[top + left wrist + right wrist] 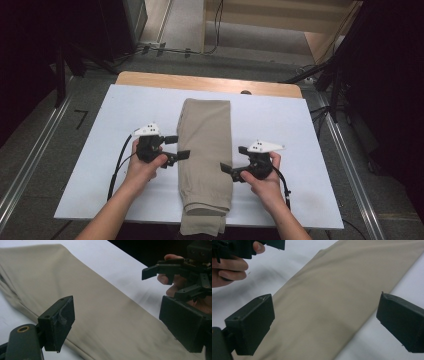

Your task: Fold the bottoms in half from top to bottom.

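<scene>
**rigwatcher:** What's on your table right now? Where are the trousers?

**me:** I've got the folded khaki trousers [205, 155] lying as a long strip down the middle of the white board [280, 120]. One end points to 12 o'clock, and the 6 o'clock end hangs a little over the near edge of the board. They look flat and folded lengthwise, with a thicker rolled edge near the bottom.

**rigwatcher:** And the grippers?

**me:** My left gripper [176, 147] sits at about 9 o'clock of the trousers, with its tips right at the cloth's left edge. The jaws are spread apart with nothing between them. In the left gripper view [120, 322] I see khaki cloth under the gap and no pad pressing on it.

**rigwatcher:** Right side the same?

**me:** Pretty much. My right gripper [231, 170] is at roughly 3 to 4 o'clock of the trousers, tips just at the right edge. Its jaws stand wide apart too. The right gripper view [324, 322] looks down on the cloth between the two black pads, and neither pad is touching it. The other hand [227, 270] shows up across the strip at the top left of that view.
</scene>
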